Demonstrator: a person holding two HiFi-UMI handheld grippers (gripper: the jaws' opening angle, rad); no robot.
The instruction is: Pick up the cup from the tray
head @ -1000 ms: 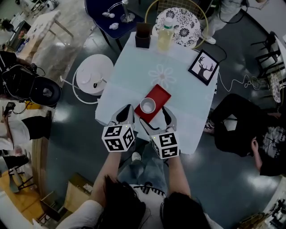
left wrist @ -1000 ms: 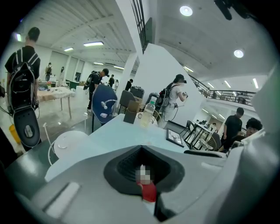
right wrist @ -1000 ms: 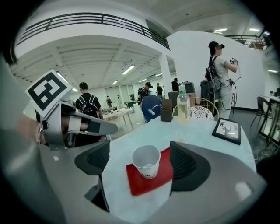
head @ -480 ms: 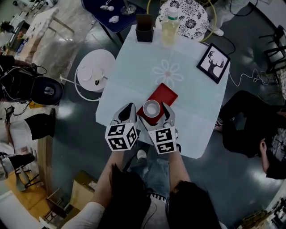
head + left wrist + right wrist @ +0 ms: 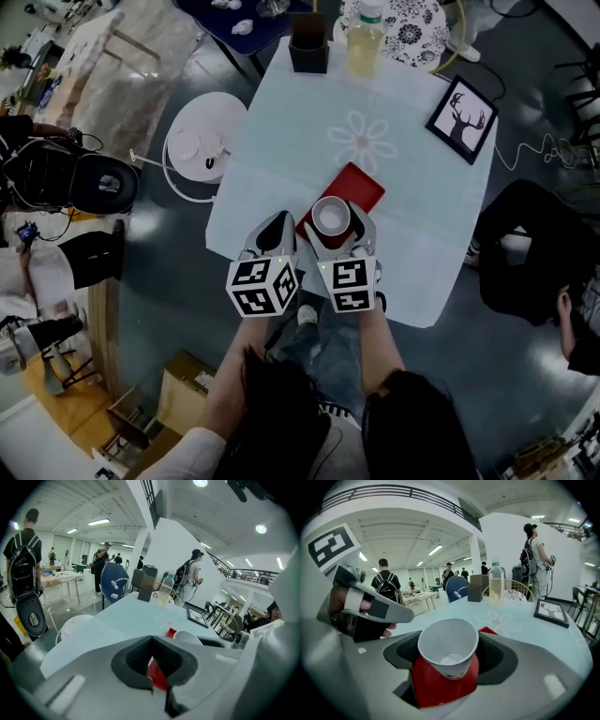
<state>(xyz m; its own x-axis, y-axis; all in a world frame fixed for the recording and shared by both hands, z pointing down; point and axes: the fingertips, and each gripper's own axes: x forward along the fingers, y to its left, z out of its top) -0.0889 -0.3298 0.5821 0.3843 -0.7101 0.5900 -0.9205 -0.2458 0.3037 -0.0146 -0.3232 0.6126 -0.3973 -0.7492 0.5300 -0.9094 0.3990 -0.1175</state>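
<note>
A white paper cup (image 5: 331, 216) stands upright on the near end of a red tray (image 5: 363, 186) on the white table. My right gripper (image 5: 334, 221) has one jaw on each side of the cup (image 5: 447, 653). Its jaws have just been closing, and dark pad still shows on both sides of the cup, whose wall is not dented. My left gripper (image 5: 275, 232) lies just left of the tray with its tips together (image 5: 152, 670). A sliver of red tray (image 5: 158, 677) shows through its hollow; contact with the tray cannot be told.
On the table's far side stand a drink bottle (image 5: 367, 42), a dark box (image 5: 307, 52) and a framed deer picture (image 5: 461, 108). A white round stool (image 5: 206, 142) stands left of the table (image 5: 300, 131). A person in black (image 5: 539, 253) sits at the right.
Both grippers have come forward and down to the tray's near end. The right jaws, which were short of the cup, now flank it and stand narrower.
</note>
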